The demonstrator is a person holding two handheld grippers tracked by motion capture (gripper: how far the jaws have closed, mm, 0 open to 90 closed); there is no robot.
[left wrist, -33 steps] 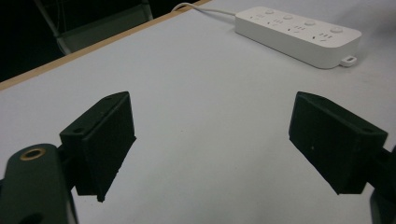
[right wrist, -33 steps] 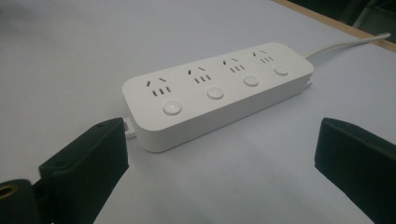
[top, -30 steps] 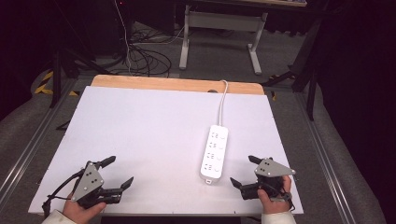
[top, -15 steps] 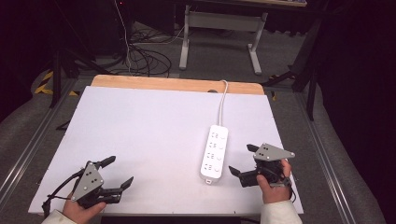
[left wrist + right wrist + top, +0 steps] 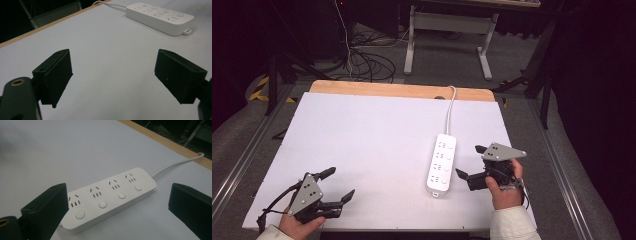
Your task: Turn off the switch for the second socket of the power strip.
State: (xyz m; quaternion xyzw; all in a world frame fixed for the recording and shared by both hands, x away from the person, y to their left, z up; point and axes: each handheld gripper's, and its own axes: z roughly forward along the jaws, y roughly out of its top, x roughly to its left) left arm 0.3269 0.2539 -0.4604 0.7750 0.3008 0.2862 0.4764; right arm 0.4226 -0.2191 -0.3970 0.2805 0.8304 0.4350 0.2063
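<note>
white board (image 5: 372, 145) covers the table, and at its near edge 2 hands hold the grippers. the left gripper (image 5: 335, 186) is at the near left corner, jaws spread wide with nothing between them, only bare surface under them. the right gripper (image 5: 472, 165) is at the near right, jaws also wide apart and empty, just beside the power strip (image 5: 442, 162) and pointing at it. the strip has 4 sockets with 4 round buttons. its white cable (image 5: 451, 112) runs to the far wooden edge (image 5: 402, 90).
</note>
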